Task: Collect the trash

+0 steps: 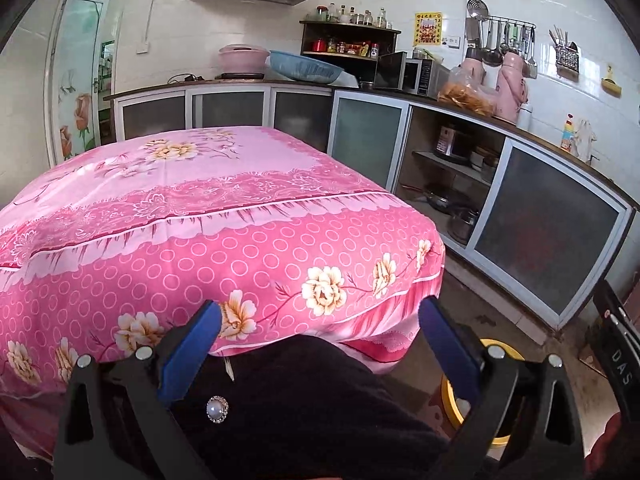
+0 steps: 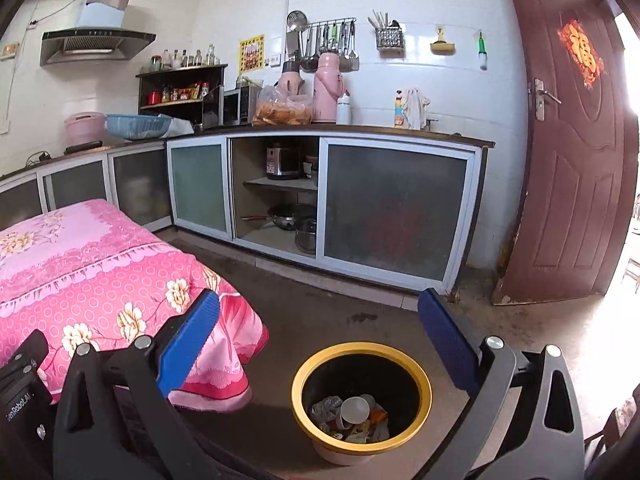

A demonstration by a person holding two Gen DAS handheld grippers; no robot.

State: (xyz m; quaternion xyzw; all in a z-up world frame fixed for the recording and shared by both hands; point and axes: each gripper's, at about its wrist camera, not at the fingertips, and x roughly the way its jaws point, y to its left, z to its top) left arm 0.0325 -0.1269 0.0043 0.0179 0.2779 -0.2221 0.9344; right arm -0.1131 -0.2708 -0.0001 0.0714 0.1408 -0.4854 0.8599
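A bin with a yellow rim and black liner stands on the floor right of the table. Inside lie a white paper cup, crumpled wrappers and other scraps. My right gripper is open and empty, held above and in front of the bin. My left gripper is open and empty, held low before the near edge of the table with the pink floral cloth. A sliver of the bin's yellow rim shows behind the left gripper's right finger. No trash shows on the tabletop.
Dark clothing with a pearl button fills the space between the left fingers. Kitchen cabinets line the far wall, one section open with pots. A brown door stands open at the right. Bare floor surrounds the bin.
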